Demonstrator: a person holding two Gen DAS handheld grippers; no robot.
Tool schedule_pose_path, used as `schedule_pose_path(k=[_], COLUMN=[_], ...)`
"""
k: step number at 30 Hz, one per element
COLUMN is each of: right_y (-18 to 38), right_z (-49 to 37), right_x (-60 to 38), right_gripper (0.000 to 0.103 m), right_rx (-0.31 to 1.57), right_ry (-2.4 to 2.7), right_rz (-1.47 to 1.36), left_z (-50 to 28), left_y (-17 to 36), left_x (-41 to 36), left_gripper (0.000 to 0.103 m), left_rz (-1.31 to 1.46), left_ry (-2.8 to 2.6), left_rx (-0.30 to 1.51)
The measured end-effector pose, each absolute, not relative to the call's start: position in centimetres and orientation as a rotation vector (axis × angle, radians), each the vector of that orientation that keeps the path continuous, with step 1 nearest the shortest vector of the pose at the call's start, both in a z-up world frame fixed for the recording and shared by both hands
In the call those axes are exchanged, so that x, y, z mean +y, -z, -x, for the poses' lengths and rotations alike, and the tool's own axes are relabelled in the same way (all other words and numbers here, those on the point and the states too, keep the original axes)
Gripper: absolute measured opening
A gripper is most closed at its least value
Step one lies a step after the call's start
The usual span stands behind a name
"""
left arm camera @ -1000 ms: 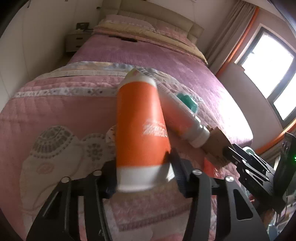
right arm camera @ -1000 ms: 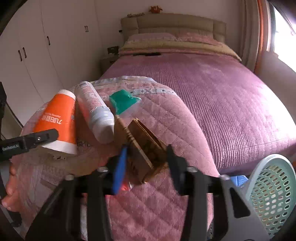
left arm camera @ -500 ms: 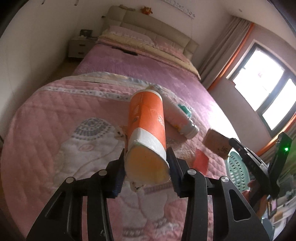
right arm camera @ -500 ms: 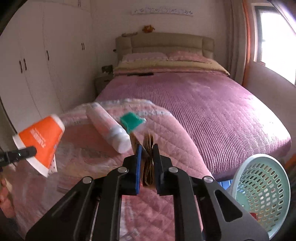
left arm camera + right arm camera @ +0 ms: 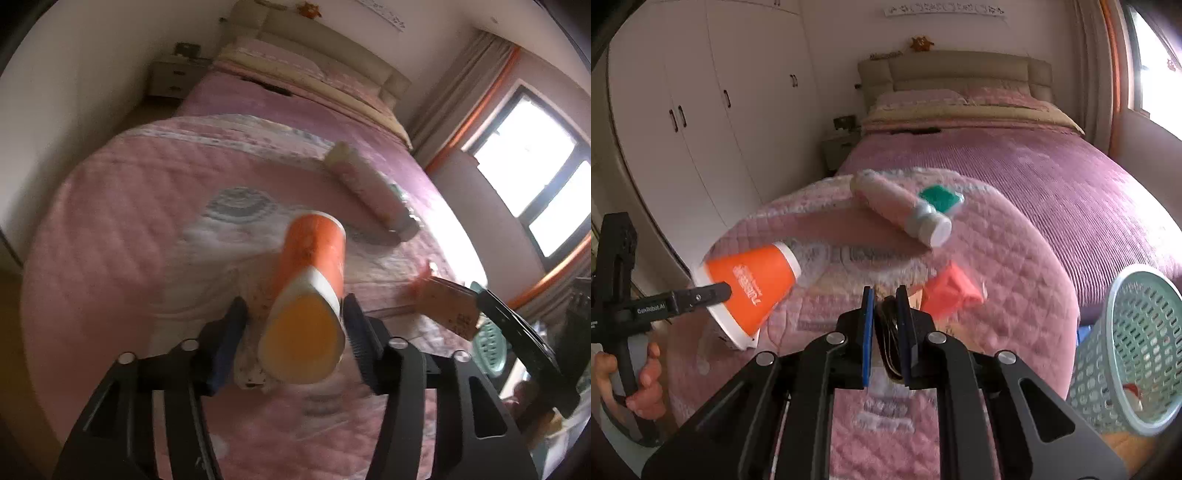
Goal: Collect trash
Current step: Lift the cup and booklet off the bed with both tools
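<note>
My left gripper (image 5: 293, 338) is shut on an orange paper cup (image 5: 308, 295) and holds it lifted above the pink quilt (image 5: 122, 229); the cup also shows in the right wrist view (image 5: 750, 284). My right gripper (image 5: 885, 325) is shut on a flattened brown cardboard box (image 5: 888, 343), seen from the left wrist view (image 5: 448, 308) raised off the bed. A pink bottle with a white cap (image 5: 901, 208), a green wrapper (image 5: 940, 197) and a red wrapper (image 5: 951, 290) lie on the quilt.
A pale green mesh basket (image 5: 1137, 350) stands on the floor at the bed's right front corner, with some trash inside. White wardrobes (image 5: 701, 110) line the left wall. A nightstand (image 5: 838, 147) is by the headboard. A window (image 5: 535, 173) is at right.
Both grippers have risen and pulled back from the bed with the cup and the cardboard box. The red wrapper now lies uncovered on the quilt.
</note>
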State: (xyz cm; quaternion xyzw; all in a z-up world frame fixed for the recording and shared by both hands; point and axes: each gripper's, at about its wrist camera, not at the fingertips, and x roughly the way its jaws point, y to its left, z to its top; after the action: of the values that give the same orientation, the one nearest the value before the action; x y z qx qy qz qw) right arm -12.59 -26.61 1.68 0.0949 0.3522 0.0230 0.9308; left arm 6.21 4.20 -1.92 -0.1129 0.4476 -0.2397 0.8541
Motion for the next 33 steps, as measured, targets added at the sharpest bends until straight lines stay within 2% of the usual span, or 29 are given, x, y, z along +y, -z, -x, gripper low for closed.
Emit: schedule_pose_path(k=[4,14,16,18,20,22,23,24,26,27,30,33], right_y=[-0.5,1.8,1.7,1.7,1.9,2.0,2.0,2.0,1.8,1.7,1.5,1.8], right_z=[13.5,15.0,15.2,15.2,15.3,15.3,15.3,15.4,15.7,15.7,15.7,15.6], right_x=[-25.6,-23.7,-24.5,-25.2,-25.6,-25.8,-25.8,-25.9,-26.1,-26.2,-26.4,-26.5], right_gripper=[0.012,0.014,0.016,0.023,0.029,0.033,0.040,0.051,0.060,0.061,0.061,0.061], right_rx=[0.749,0.827,0.824,0.823,0.825,0.826,0.825,0.821,0.806,0.801,0.791,0.796], right_ry=[-0.077,-0.148,-0.145,-0.137,-0.123,-0.116,-0.114,-0.109,-0.086,-0.085,-0.063,-0.058], right_rz=[-0.217,-0.207,-0.228,-0.246,-0.254,-0.261,-0.265,-0.267,-0.268,-0.270,-0.263,-0.267], left_z=[-5.7,-5.6,-5.5,-5.3,-5.3,-5.1,-5.0,-4.8,-4.4,-4.1,-3.2,-2.7], left_y=[1.4,0.5,0.0,-0.5,-0.5,-0.2,-0.1,0.0,0.1,0.1,-0.4,-1.1], left_x=[5.8,6.4,6.0,5.2,3.9,2.4,2.0,1.7,1.1,0.9,0.6,0.6], left_gripper=[0.072,0.076,0.083,0.090,0.091,0.088,0.086,0.079,0.064,0.058,0.052,0.053], left_rz=[0.182,0.121,0.106,0.090,0.057,0.011,-0.005,-0.014,-0.023,-0.023,-0.027,0.019], left_ry=[0.433,0.416,0.425,0.465,0.497,0.497,0.492,0.496,0.515,0.521,0.545,0.627], left_rx=[0.899,0.864,0.854,0.847,0.855,0.852,0.849,0.847,0.851,0.852,0.831,0.827])
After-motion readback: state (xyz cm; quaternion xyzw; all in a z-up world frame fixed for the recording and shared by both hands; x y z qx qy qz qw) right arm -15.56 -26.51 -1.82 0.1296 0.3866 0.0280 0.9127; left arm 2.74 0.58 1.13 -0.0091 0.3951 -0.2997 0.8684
